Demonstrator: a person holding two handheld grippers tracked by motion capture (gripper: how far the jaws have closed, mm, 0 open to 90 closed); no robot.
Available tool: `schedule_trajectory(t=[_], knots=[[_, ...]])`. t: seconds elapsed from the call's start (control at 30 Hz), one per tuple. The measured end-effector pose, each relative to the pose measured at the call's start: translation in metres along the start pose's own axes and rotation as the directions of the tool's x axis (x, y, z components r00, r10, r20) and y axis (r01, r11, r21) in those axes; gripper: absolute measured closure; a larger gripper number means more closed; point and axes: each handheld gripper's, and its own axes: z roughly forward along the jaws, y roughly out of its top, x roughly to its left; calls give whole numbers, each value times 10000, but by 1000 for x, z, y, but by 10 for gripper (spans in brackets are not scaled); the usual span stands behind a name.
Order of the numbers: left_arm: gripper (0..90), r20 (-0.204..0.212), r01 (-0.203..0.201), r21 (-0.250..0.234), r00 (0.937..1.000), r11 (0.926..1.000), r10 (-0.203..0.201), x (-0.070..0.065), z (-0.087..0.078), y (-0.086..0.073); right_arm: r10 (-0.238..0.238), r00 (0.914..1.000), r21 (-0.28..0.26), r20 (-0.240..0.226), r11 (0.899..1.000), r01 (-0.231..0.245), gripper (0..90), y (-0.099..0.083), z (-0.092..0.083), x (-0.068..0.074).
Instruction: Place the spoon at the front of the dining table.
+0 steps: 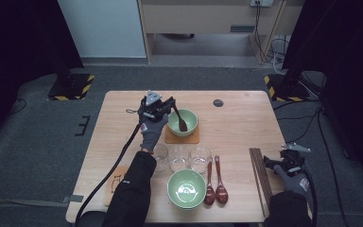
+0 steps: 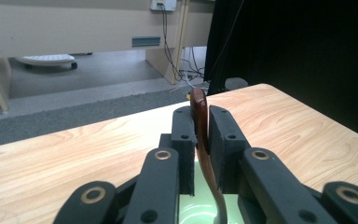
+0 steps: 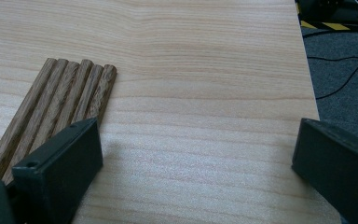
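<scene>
My left tongs (image 1: 170,105) pinch the dark wooden spoon (image 1: 180,119) by its handle, bowl end inside the far green ceramic bowl (image 1: 189,126) to set it down; my right tongs (image 1: 270,161) gape empty, right of that bowl.

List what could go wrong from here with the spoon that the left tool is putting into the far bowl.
1. The left tool pinches the brown spoon only near its handle end, so the spoon could swing or slip as it is released.
2. The spoon leans into the green bowl, which sits on a small coaster; a sideways tug might shift or tip the bowl.
3. The three glasses stand close to the left forearm; pulling back low could knock one.
</scene>
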Motion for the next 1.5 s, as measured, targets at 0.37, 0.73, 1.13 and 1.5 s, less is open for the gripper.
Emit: schedule_trajectory(t=[0.37,0.73,1.13,1.5], knots=[[771,-259,-94,182,9996,9998,99,8,-7,-6,29,10000,26,71,10000,-29,4,0,0,0],[730,-329,-214,584,9992,9981,234,15,-15,-13,24,10000,26,82,10000,-24,3,0,1,0],[644,-438,-422,1239,9979,9914,479,22,-23,-25,72,9999,34,112,10000,-72,3,0,1,0],[564,-442,-538,1743,9971,9832,624,28,-24,-37,154,9997,-12,179,9999,-154,22,0,0,1]])
